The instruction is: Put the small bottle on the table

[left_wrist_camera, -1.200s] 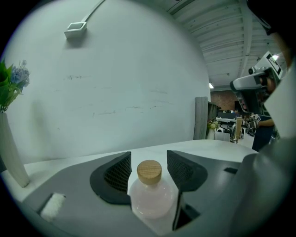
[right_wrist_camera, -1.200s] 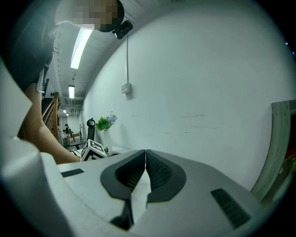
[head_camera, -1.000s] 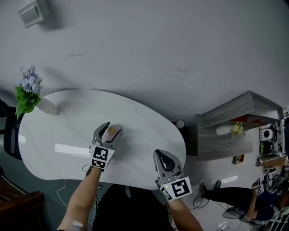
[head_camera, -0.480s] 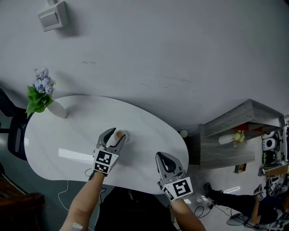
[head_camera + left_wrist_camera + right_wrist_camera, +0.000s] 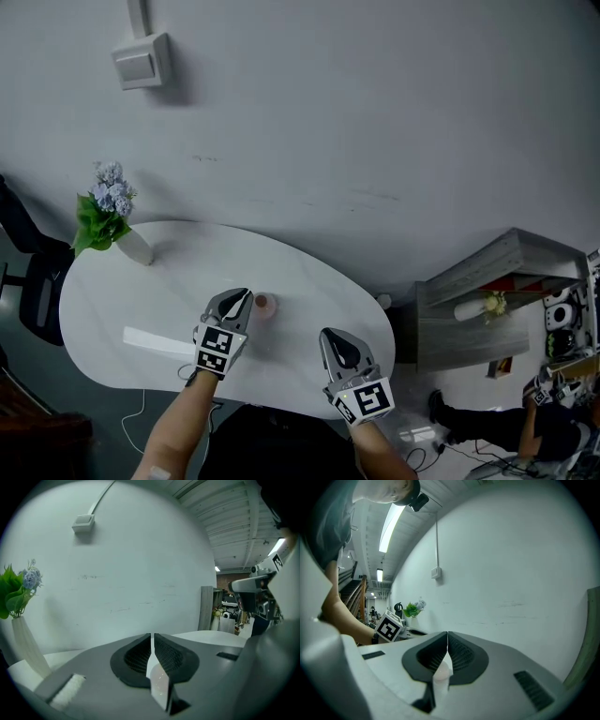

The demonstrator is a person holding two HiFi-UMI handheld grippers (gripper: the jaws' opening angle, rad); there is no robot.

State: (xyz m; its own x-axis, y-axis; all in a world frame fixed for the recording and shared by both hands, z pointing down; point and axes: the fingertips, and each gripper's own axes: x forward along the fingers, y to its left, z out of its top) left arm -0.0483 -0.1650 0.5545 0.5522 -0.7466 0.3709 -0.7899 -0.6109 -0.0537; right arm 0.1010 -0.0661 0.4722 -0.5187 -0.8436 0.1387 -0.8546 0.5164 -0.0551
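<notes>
Small pinkish bottle (image 5: 265,305) sits on the white bench (image 5: 112,300) just beside the left tongs (image 5: 242,296), which have just closed, empty; right tongs (image 5: 334,337) also closed.

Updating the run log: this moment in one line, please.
small bottle standing on table | left gripper jaws just closed, empty | right gripper shut, empty

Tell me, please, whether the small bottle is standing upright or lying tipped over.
Upright: the small bottle stands on the table, round top facing up.
</notes>
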